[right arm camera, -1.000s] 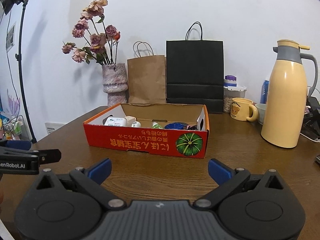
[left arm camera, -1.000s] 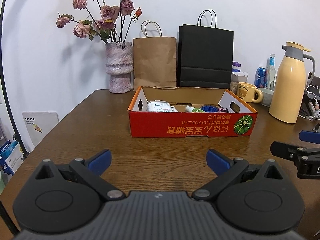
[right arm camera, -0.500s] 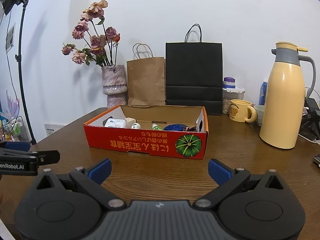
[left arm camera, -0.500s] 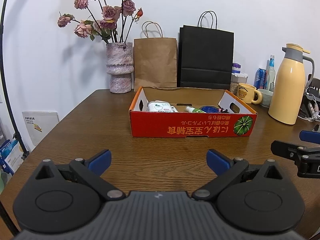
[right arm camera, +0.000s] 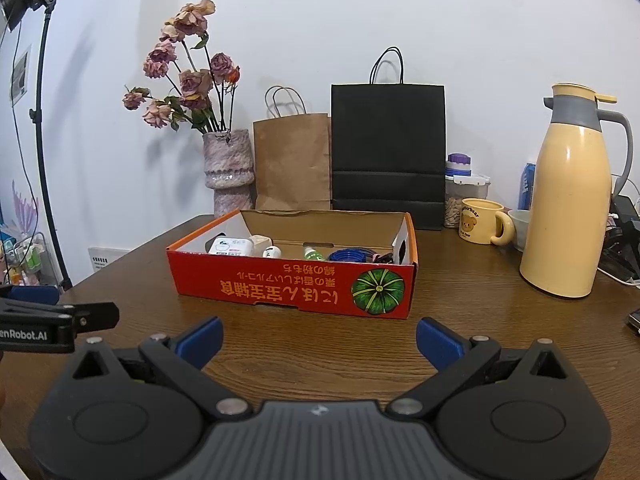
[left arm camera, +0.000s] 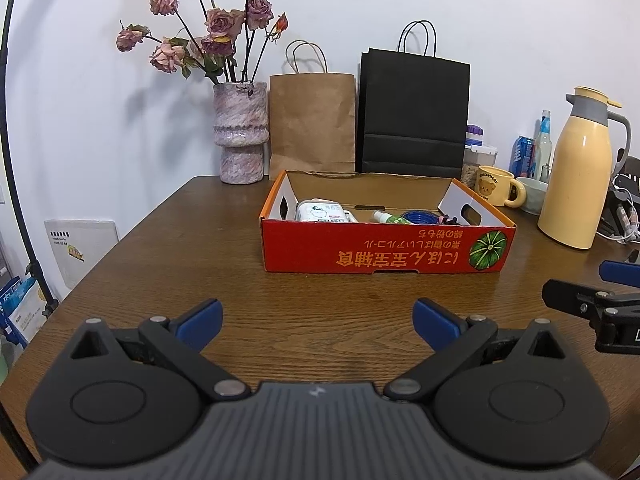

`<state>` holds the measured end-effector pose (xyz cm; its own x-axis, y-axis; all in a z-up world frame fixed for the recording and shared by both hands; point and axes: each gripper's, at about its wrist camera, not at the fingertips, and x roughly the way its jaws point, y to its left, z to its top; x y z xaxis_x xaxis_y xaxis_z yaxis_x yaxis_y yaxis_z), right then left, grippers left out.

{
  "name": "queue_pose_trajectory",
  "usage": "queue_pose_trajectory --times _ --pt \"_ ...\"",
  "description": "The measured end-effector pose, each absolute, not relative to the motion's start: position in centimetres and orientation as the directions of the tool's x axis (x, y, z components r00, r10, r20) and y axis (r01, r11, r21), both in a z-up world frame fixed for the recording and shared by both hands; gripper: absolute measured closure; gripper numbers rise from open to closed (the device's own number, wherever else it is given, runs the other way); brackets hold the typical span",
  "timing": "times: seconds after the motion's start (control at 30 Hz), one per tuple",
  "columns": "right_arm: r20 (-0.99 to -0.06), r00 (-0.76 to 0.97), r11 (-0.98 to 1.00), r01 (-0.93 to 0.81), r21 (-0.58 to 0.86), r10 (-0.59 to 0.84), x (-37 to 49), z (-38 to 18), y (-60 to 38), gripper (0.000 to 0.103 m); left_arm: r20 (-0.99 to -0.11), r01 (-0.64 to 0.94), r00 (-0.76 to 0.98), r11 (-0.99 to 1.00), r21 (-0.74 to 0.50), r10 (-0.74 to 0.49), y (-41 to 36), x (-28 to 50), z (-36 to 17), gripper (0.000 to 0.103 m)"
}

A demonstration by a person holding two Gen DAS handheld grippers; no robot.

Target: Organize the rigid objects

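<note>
We see a red cardboard box (left arm camera: 384, 250) with orange lettering, a green striped pumpkin print and plain brown inner walls. Inside it lie a white packet (left arm camera: 320, 212), a coiled blue cable (left arm camera: 420, 216) and a small green-labelled bottle (left arm camera: 390, 218). The counter (left arm camera: 200, 248) is dark brown wood grain. Behind stand a mottled pink vase (left arm camera: 240, 132) of faded pink roses (left arm camera: 208, 36), a brown paper bag (left arm camera: 312, 124) and a black paper bag (left arm camera: 414, 116). The jug (right arm camera: 570, 204) is pale yellow with a grey collar; the mug (right arm camera: 482, 220) is yellow with a bear print. Our fingers (left arm camera: 200, 318) are blue on black.
</note>
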<state>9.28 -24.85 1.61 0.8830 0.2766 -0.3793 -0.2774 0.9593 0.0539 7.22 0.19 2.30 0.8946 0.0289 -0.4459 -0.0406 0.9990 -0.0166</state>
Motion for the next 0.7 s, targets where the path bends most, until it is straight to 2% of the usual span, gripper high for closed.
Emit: queue_pose_trajectory --times 0.7 --pt "-0.376 0.884 0.958 -0.283 0.049 0.280 8.67 1.61 -24.68 0.000 -0.438 -0.042 0.898 0.999 -0.017 0.030 0.07 6.47 2.45 0.000"
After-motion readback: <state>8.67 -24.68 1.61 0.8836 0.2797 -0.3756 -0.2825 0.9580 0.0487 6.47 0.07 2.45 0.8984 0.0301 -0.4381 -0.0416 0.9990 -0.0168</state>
